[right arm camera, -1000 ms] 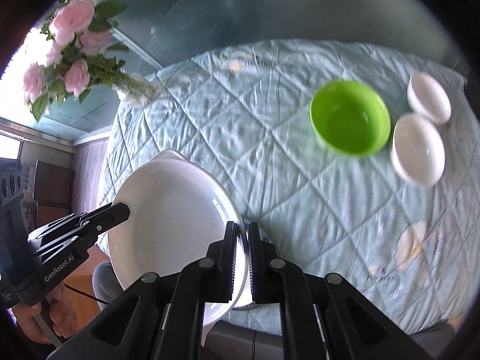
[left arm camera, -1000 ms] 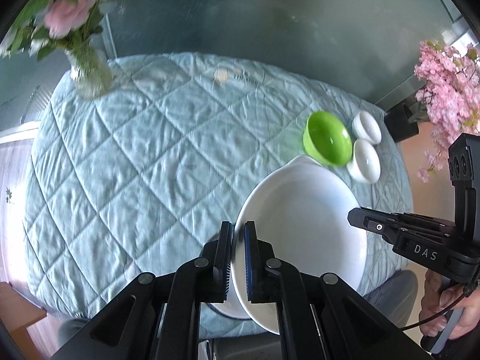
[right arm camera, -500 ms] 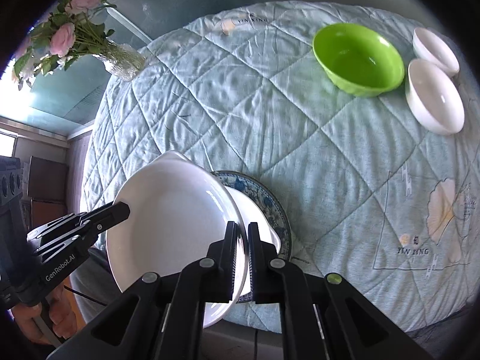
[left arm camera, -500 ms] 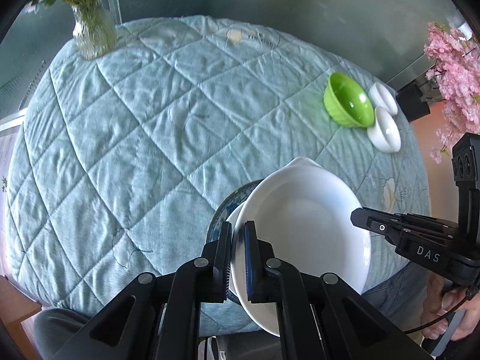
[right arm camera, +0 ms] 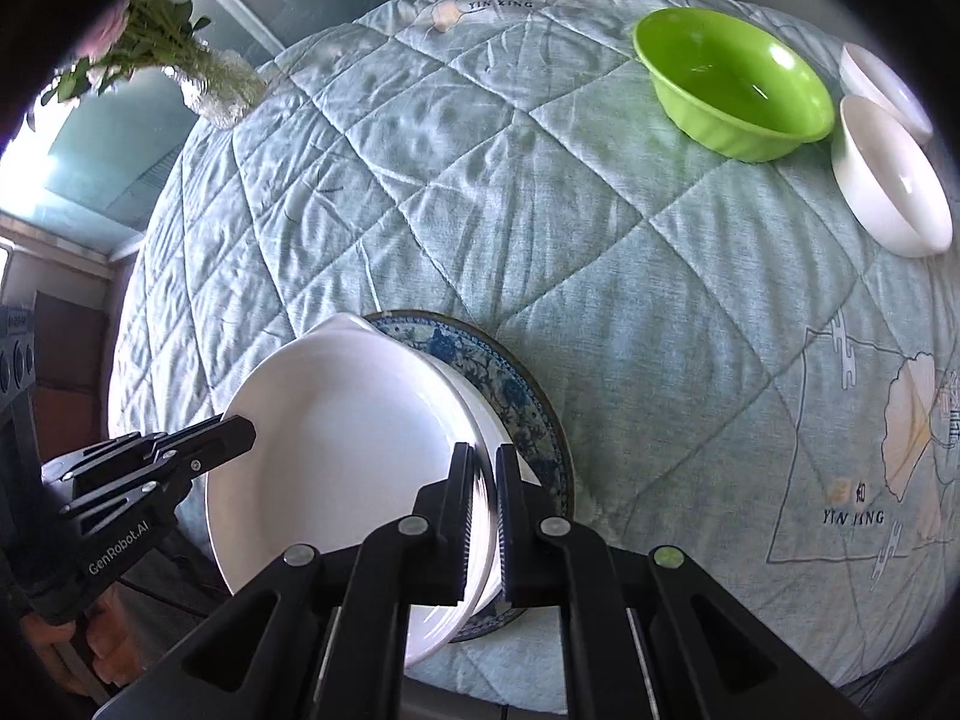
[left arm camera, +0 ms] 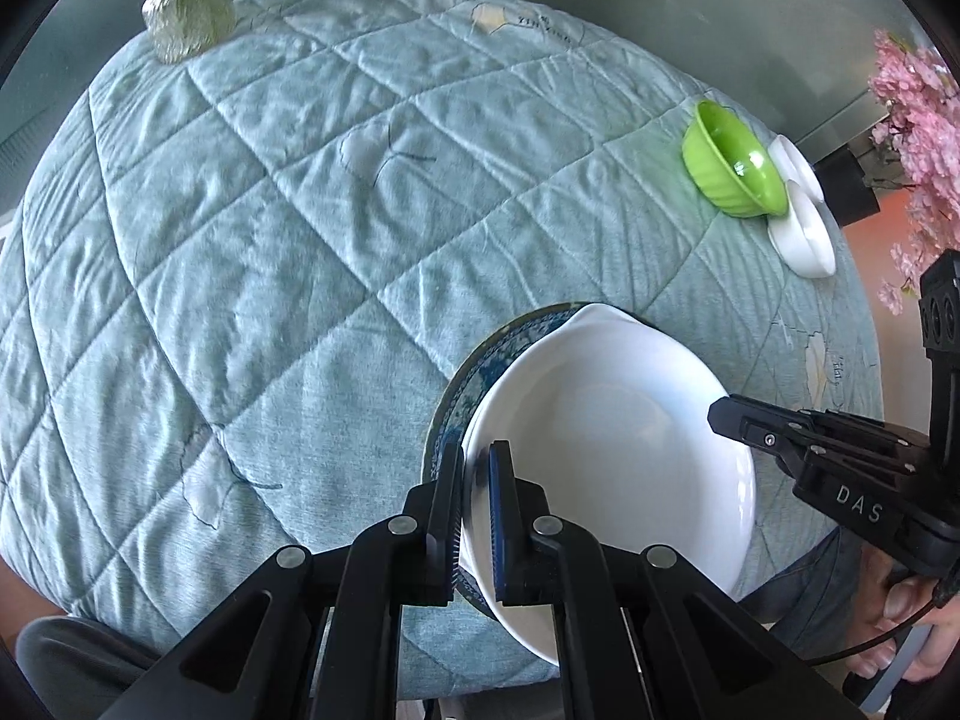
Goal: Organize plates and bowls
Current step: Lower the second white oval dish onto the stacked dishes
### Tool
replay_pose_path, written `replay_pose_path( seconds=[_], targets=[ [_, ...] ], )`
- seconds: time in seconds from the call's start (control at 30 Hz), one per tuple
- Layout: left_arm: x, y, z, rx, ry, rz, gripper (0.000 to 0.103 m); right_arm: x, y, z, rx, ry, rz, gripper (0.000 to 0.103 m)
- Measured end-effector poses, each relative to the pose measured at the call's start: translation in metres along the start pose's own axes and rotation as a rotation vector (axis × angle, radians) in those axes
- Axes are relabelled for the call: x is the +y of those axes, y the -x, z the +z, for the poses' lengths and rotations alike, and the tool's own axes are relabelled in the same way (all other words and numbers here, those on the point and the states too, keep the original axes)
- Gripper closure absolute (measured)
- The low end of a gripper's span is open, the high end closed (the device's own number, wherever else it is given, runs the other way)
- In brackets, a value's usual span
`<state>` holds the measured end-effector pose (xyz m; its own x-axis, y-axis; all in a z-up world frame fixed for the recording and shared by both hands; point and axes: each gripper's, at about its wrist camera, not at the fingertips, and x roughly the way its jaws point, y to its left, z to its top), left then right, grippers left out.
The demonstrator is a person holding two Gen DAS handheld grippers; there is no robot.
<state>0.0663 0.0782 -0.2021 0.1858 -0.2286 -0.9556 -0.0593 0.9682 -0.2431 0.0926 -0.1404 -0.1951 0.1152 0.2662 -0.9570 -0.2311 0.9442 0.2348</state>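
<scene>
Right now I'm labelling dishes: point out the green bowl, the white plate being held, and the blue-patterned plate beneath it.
green bowl (right arm camera: 729, 81), right wrist view, inside bottom.
white plate (left arm camera: 612, 438), left wrist view, centre of its well.
blue-patterned plate (right arm camera: 510, 387), right wrist view, exposed patterned rim.

We see only a crescent of the blue patterned plate (right arm camera: 521, 402); the white dish (left arm camera: 606, 438) covers its middle and near side. A second white rim (right arm camera: 501, 441) peeks out beneath the white dish, and we cannot tell what it belongs to. Beyond the white dish, the green bowl (left arm camera: 733, 163) hides most of the far small white bowl (left arm camera: 795, 159) in the left wrist view. Farther off, the vase (left arm camera: 180, 12) is blurred and its flowers are cut off by the picture's top edge. Right of the white dish, the hand (left arm camera: 900, 624) is partly behind its gripper handle.
</scene>
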Motion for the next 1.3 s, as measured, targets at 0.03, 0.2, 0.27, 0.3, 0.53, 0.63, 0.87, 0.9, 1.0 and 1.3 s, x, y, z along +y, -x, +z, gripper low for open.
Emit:
replay_pose_path(
  seconds=[0.03, 0.2, 0.27, 0.3, 0.53, 0.63, 0.87, 0.9, 1.0, 1.3],
  targets=[
    [0.0, -0.001, -0.001, -0.001, 0.0, 0.004, 0.099, 0.001, -0.002, -0.002, -0.002, 0.008, -0.007, 0.096],
    [-0.005, -0.008, -0.002, -0.003, -0.008, 0.017, 0.099, 0.004, -0.005, -0.006, -0.024, 0.031, -0.042, 0.096],
    [-0.005, -0.009, -0.003, -0.002, -0.011, 0.021, 0.099, 0.004, -0.006, -0.007, -0.032, 0.039, -0.051, 0.096],
    [-0.006, -0.012, -0.003, -0.001, -0.014, 0.024, 0.099, 0.004, -0.006, -0.006, -0.032, 0.039, -0.053, 0.096],
    [-0.008, -0.015, -0.002, -0.01, -0.021, 0.039, 0.098, 0.004, -0.012, -0.008, -0.046, 0.05, -0.075, 0.096],
    [-0.009, -0.014, -0.003, -0.005, -0.029, 0.046, 0.098, 0.005, -0.012, -0.008, -0.052, 0.057, -0.082, 0.096],
    [-0.007, -0.015, -0.002, 0.005, -0.032, 0.036, 0.098, 0.001, -0.014, -0.007, -0.052, 0.047, -0.094, 0.095],
    [-0.006, -0.015, -0.002, 0.006, -0.031, 0.033, 0.098, 0.0, -0.013, -0.006, -0.051, 0.042, -0.089, 0.095],
    [-0.006, -0.014, -0.003, 0.011, -0.029, 0.028, 0.098, 0.001, -0.012, -0.006, -0.056, 0.053, -0.091, 0.095],
    [0.004, 0.001, -0.011, 0.031, 0.002, -0.065, 0.098, -0.007, 0.001, -0.006, -0.071, 0.076, -0.077, 0.082]
  ],
)
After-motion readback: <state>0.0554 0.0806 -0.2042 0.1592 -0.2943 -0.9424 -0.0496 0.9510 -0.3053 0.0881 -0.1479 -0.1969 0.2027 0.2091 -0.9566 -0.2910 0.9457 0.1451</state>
